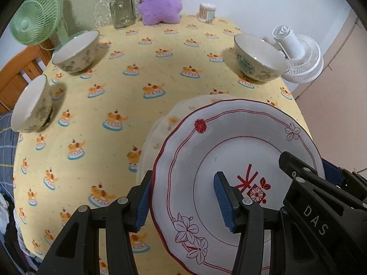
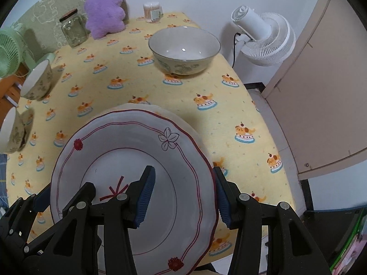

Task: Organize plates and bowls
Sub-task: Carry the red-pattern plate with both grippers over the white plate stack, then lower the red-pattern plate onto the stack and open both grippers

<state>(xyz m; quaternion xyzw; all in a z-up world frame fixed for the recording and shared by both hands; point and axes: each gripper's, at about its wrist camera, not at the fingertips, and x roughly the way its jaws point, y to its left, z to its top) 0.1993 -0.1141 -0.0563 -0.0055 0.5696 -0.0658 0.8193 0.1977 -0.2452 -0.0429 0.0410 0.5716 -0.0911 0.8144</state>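
**Scalloped plate gripped at both rims**

The left claw (image 1: 183, 200) and right claw (image 2: 184, 198) each clamp a rim of the glossy, red-lined scalloped plate (image 1: 229, 142), held above a pale plate (image 1: 160, 126) on the yellow-clothed bench (image 1: 137, 80). Three patterned ceramic bowls (image 2: 184, 50) stand beyond.

yellow-clothed table (image 1: 142, 73), bowls (image 1: 76, 51), jar (image 1: 121, 9)

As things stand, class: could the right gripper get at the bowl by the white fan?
Probably not yet. The right gripper is clamped on the red-trimmed plate, shared with the left gripper. The cloth toward the bowl lies bare.
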